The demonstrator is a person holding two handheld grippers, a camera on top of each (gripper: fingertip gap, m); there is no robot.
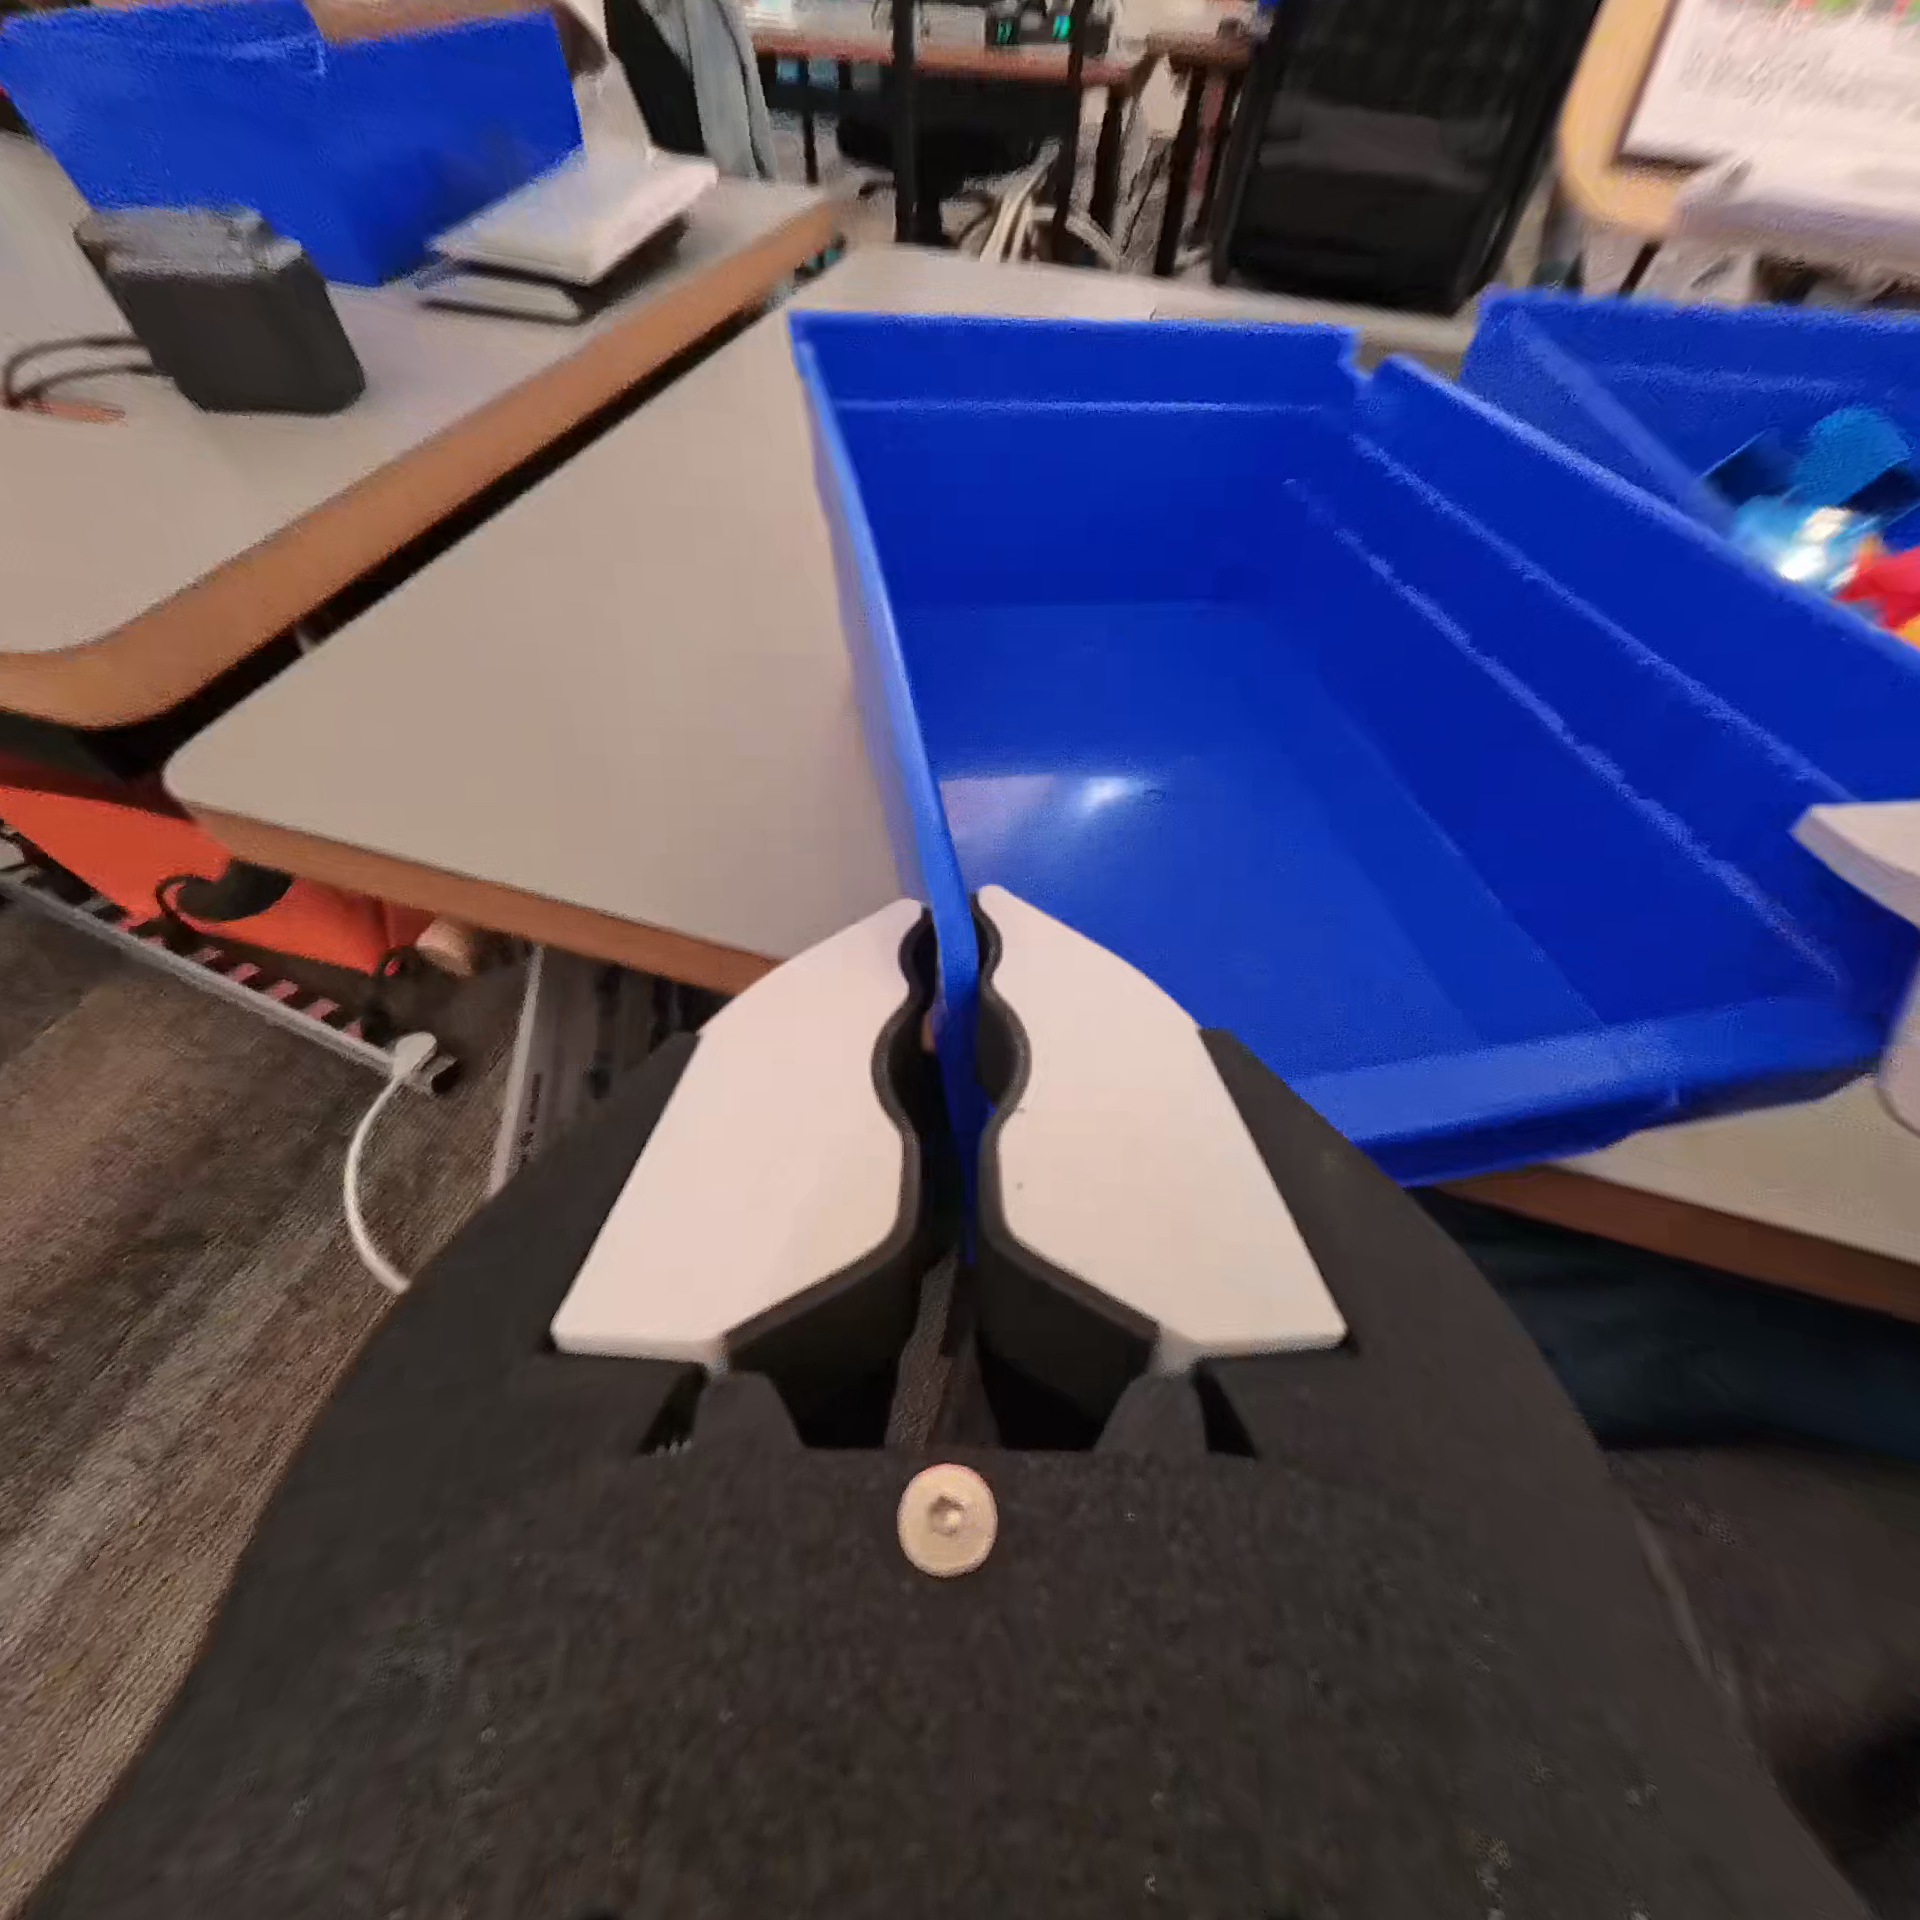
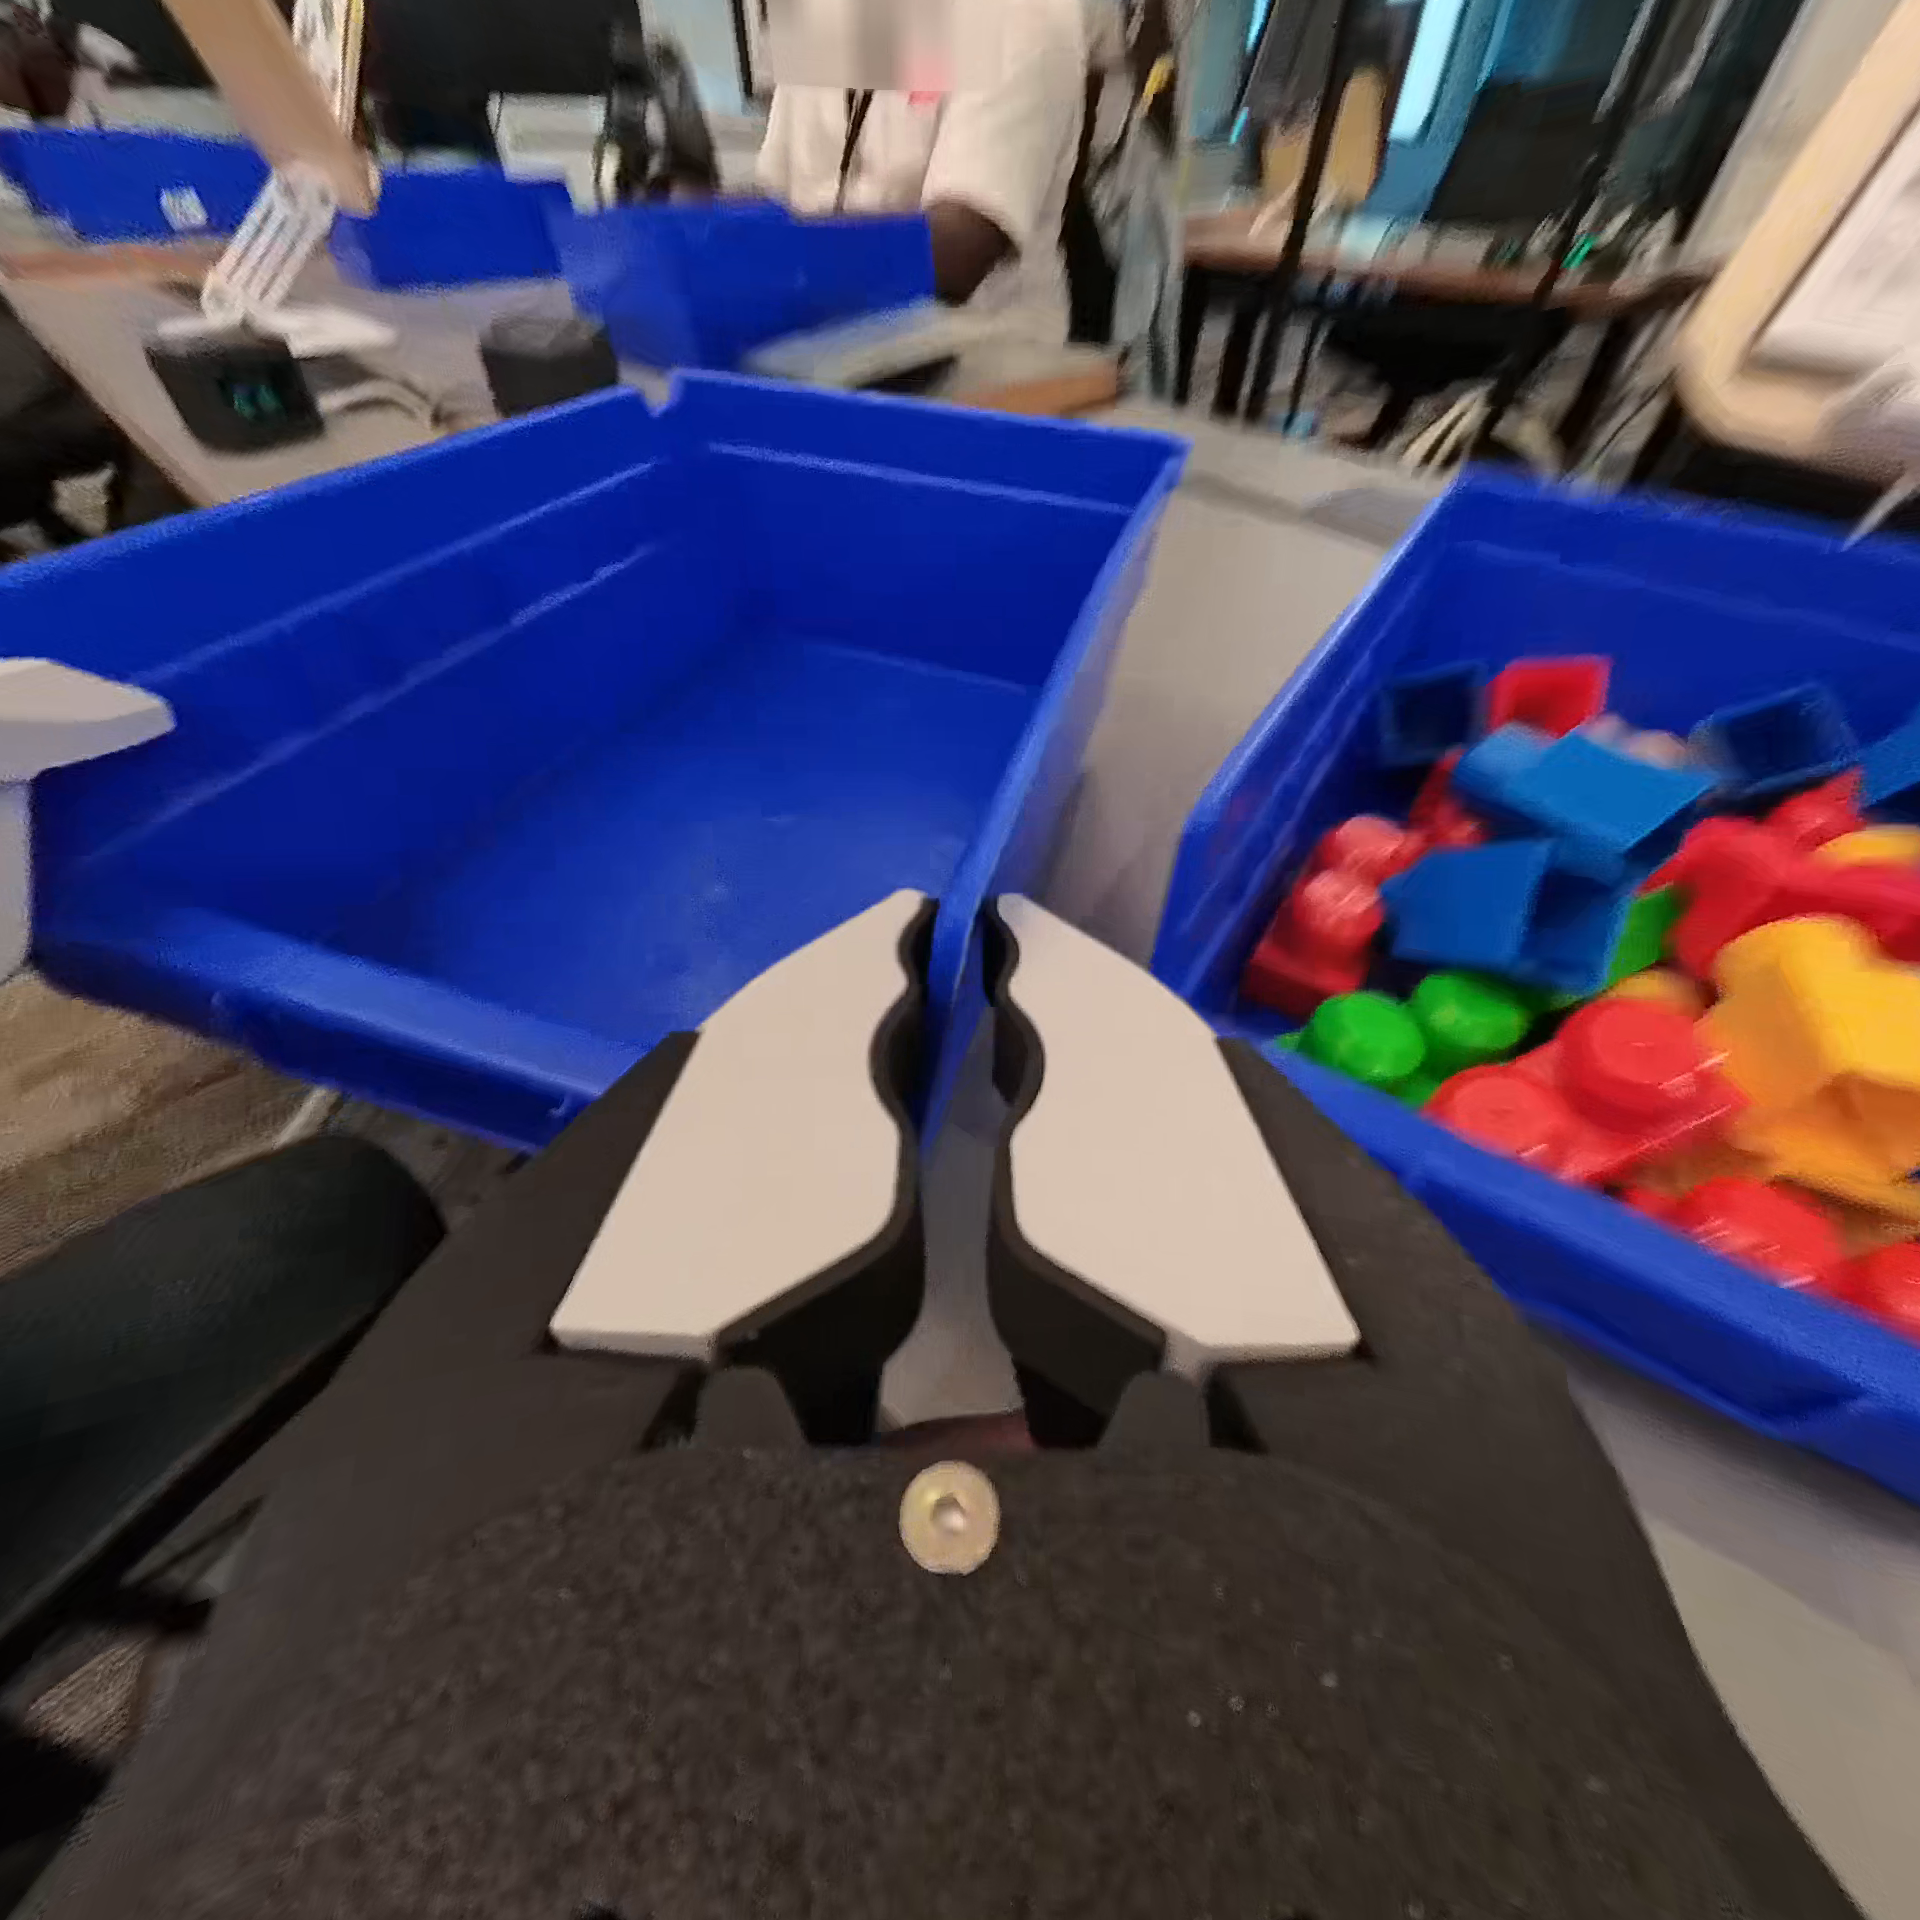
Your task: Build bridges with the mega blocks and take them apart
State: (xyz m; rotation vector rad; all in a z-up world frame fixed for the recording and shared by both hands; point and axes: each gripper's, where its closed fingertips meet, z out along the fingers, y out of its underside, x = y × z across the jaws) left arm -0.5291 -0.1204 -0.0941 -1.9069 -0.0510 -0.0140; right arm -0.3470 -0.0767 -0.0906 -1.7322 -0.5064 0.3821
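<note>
An empty blue bin lies partly over the near edge of a grey table. My left gripper is shut on the bin's left wall. My right gripper is shut on the right wall of the same empty blue bin. A second blue bin stands to the right, full of red, blue, green and yellow mega blocks. It shows at the far right of the left wrist view. Each view shows the other gripper's pale fingertip at its edge.
Another table at the left holds a black box, a flat white device and a blue bin. A person in a white top stands behind more blue bins. A black chair arm sits low left. Carpet floor lies below. Left tips to right tips: about 20 cm.
</note>
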